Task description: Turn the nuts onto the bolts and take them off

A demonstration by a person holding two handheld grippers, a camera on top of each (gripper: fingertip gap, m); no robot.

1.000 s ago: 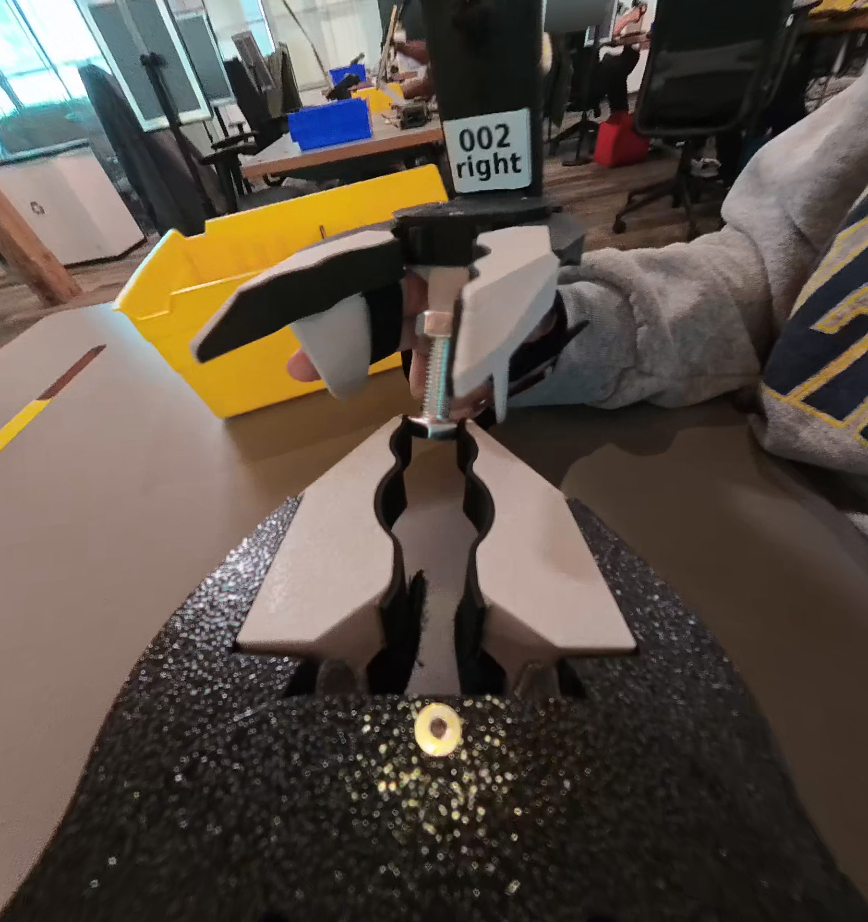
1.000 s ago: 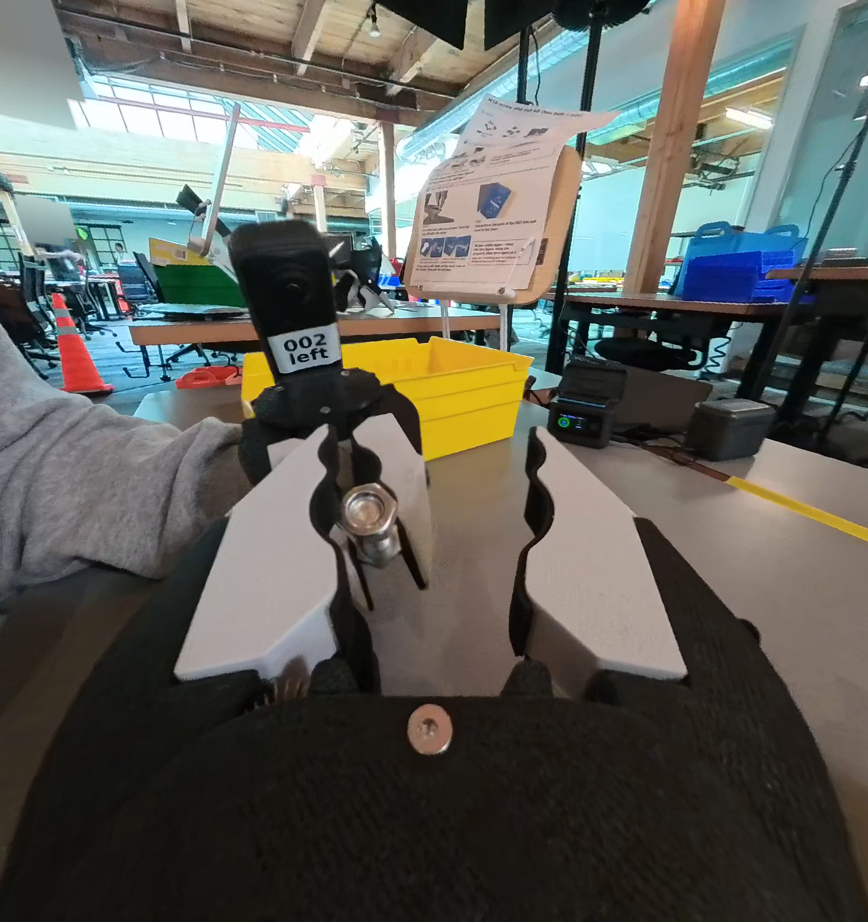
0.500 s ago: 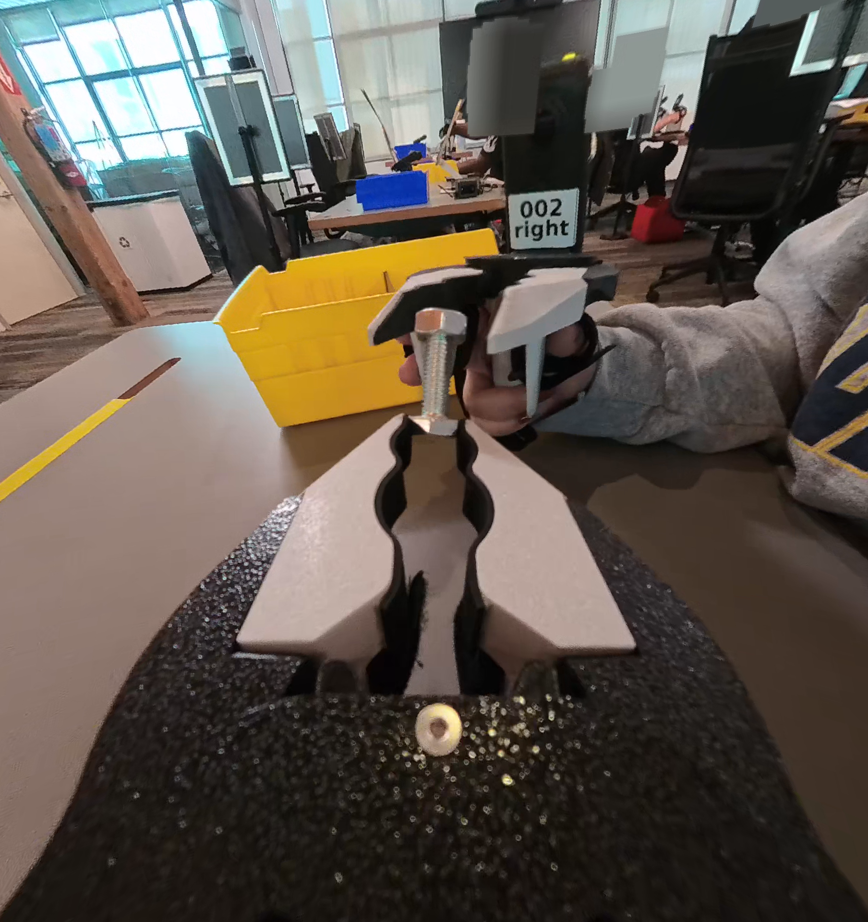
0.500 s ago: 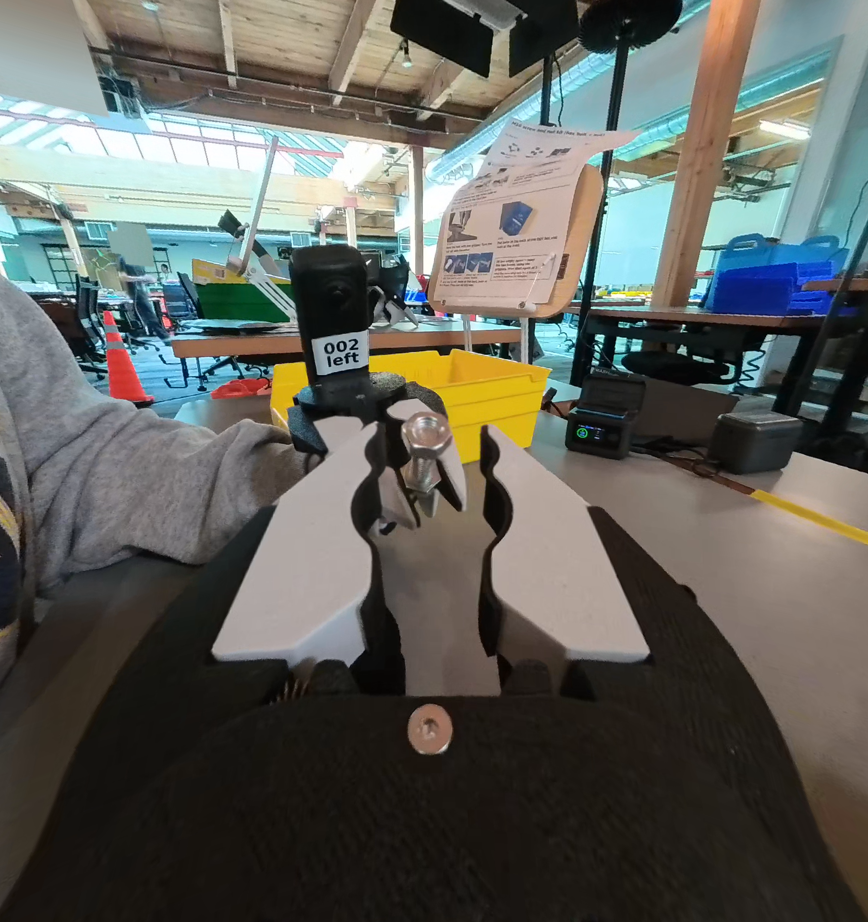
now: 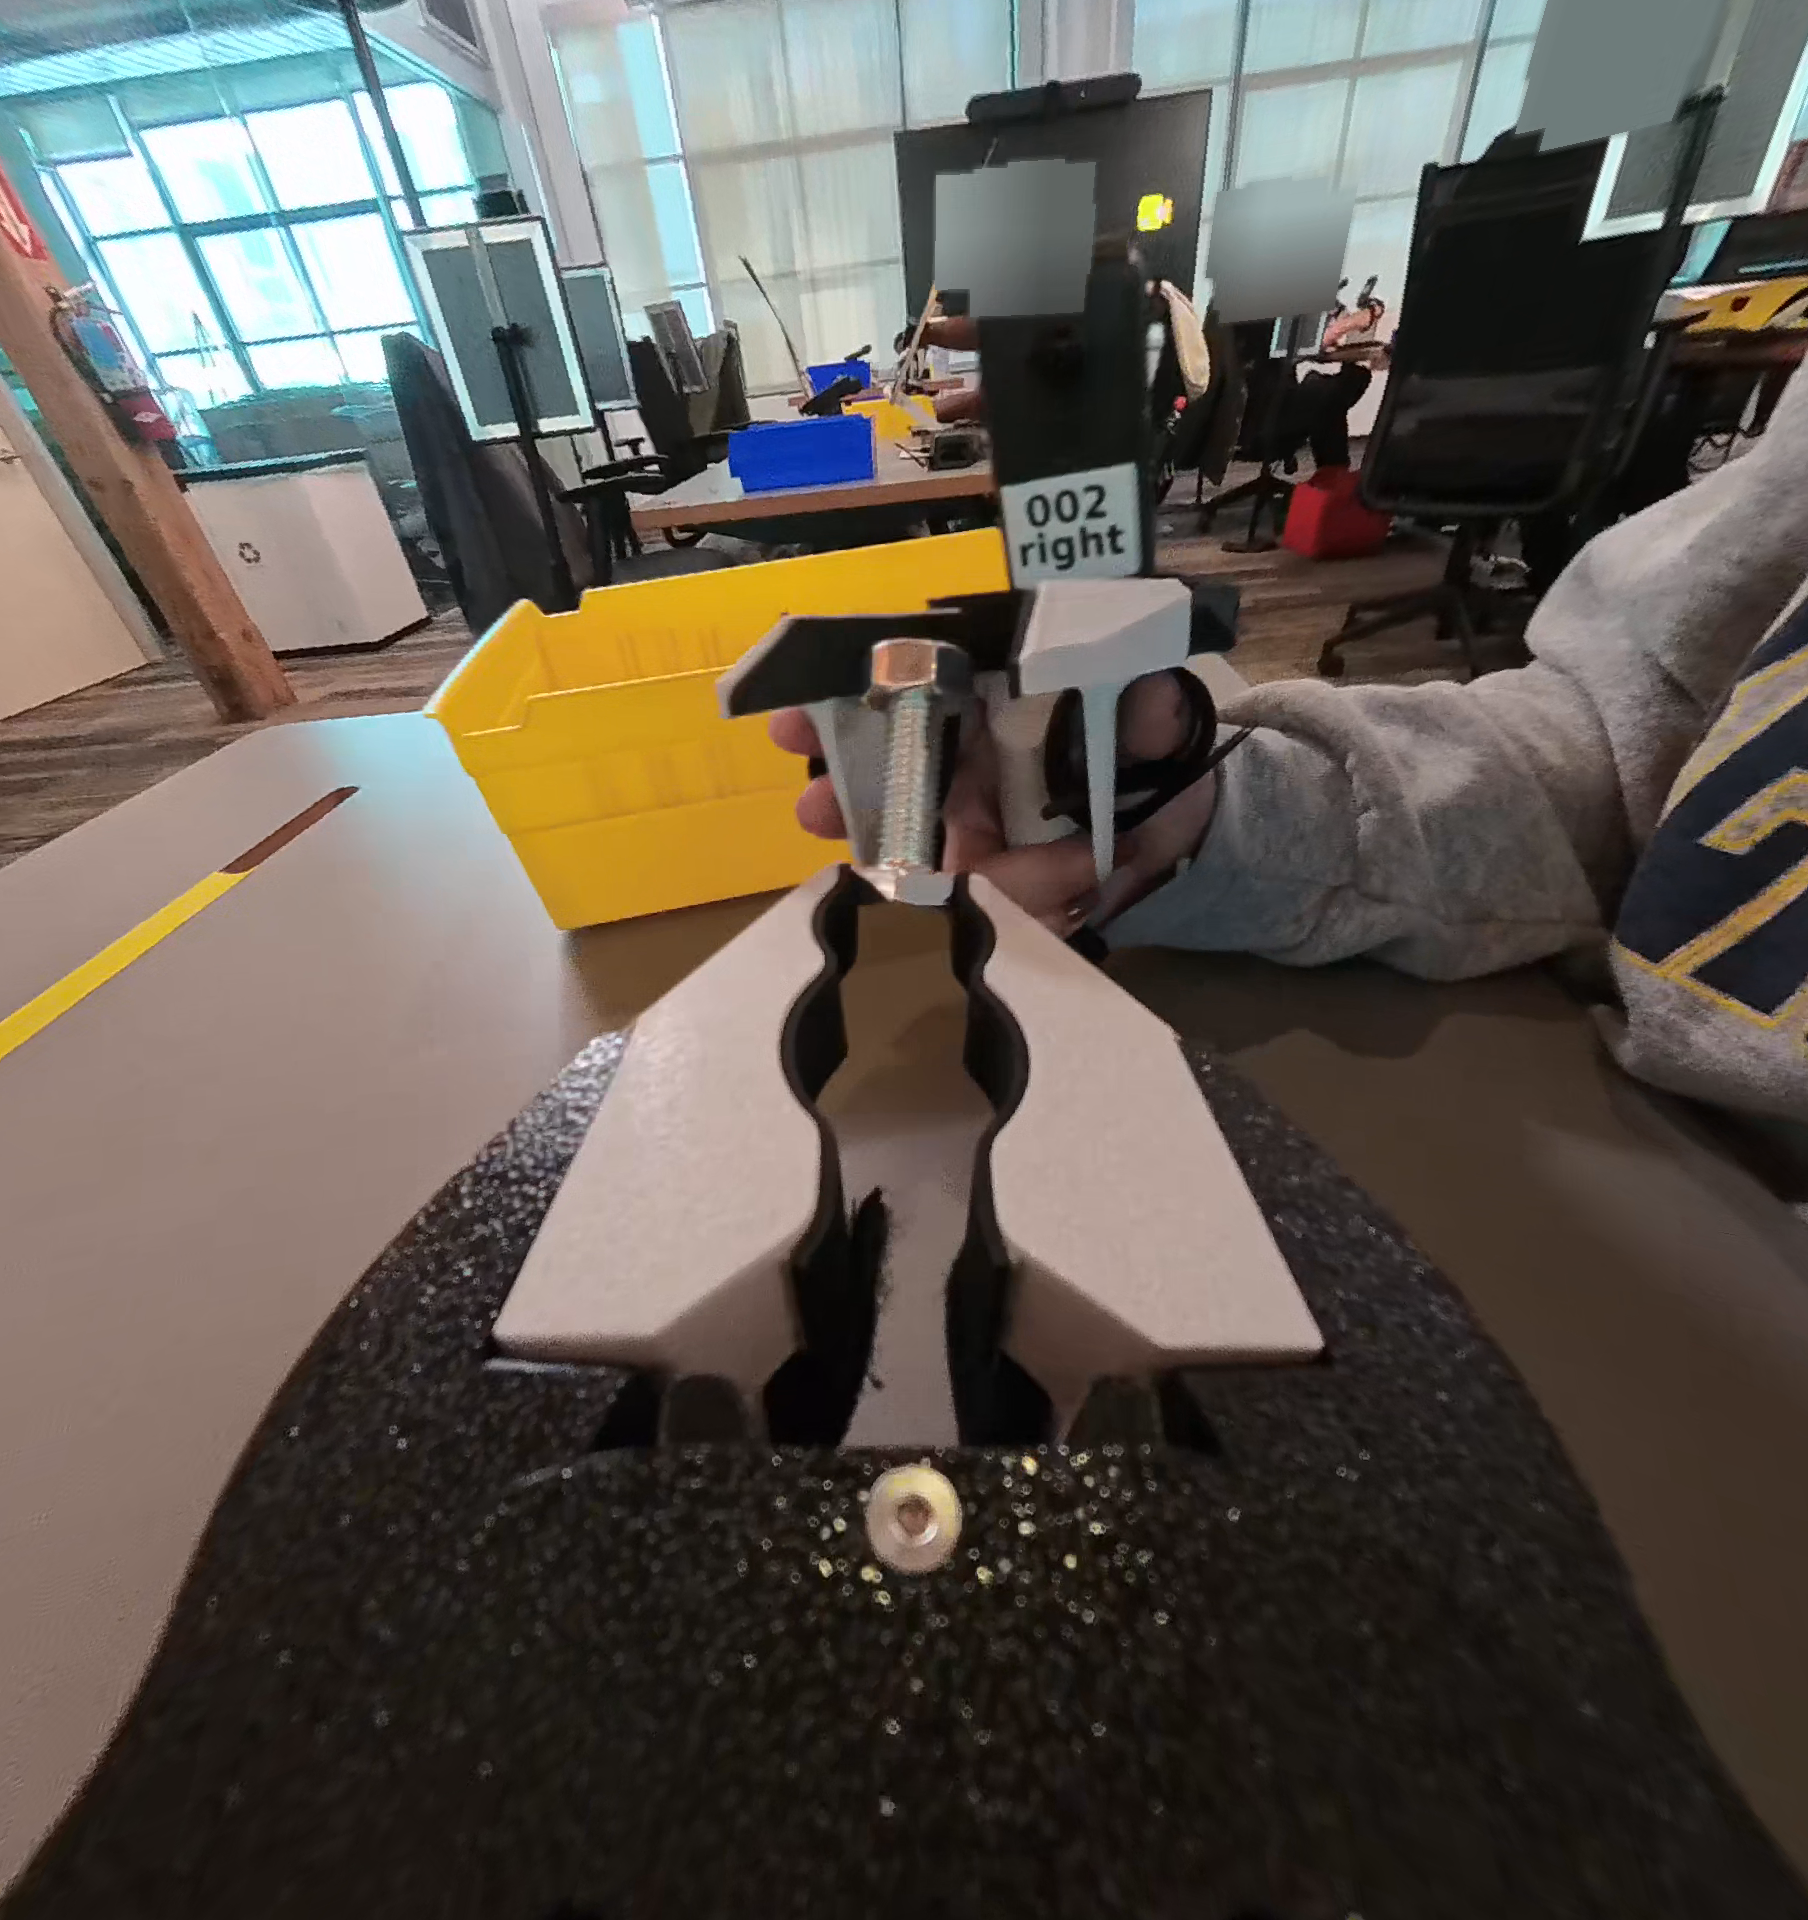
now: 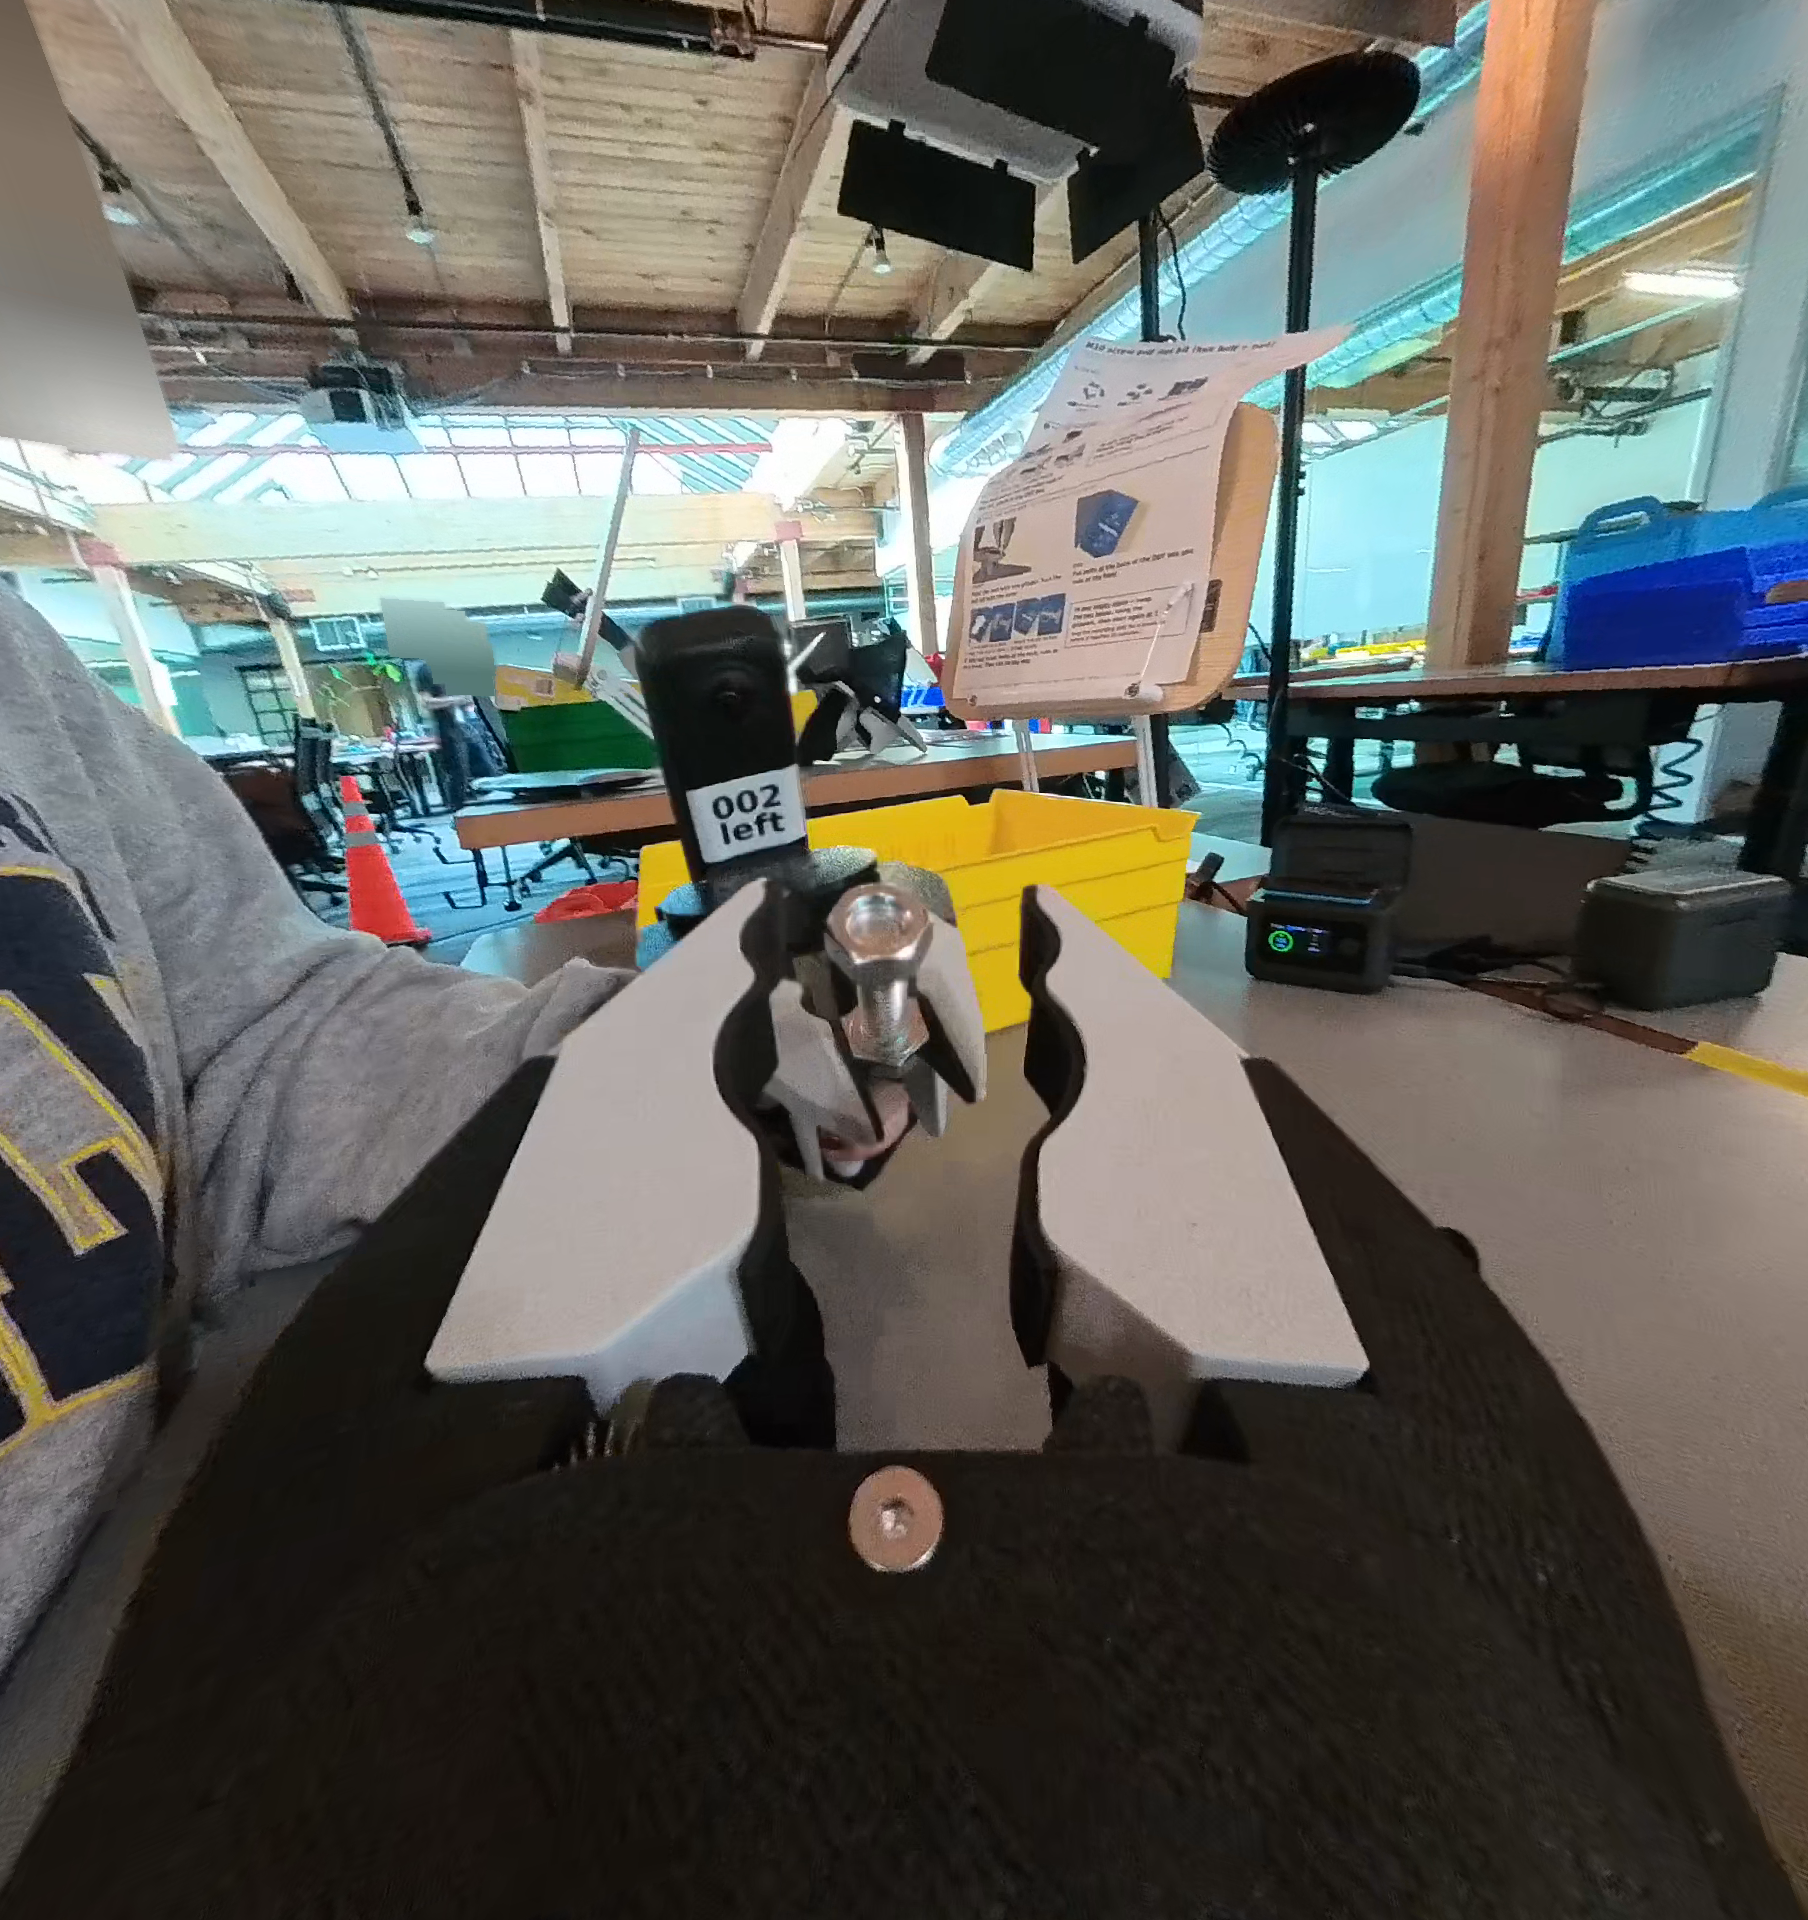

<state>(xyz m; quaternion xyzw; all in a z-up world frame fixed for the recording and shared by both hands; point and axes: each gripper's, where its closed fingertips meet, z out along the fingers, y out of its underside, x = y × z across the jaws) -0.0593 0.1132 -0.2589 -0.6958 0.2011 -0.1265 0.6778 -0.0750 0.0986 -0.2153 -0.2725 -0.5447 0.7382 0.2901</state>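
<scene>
Two hard, slick steel parts: bolt (image 5: 905, 790) clamped low in left gripper (image 5: 905, 894); right gripper (image 6: 895, 914) released, best pinching nut (image 5: 908, 673) flats.

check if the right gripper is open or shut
Open: the right gripper has a wide gap between its fingers, gripping nothing; the bolt sits beyond.

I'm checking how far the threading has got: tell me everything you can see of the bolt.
The bolt is bright silver metal with a threaded shank. It stands upright above the table. A hex nut sits at its top end, and its lower hex end is pinched between the tips of the left gripper. The open right gripper doesn't appear to touch it.
</scene>
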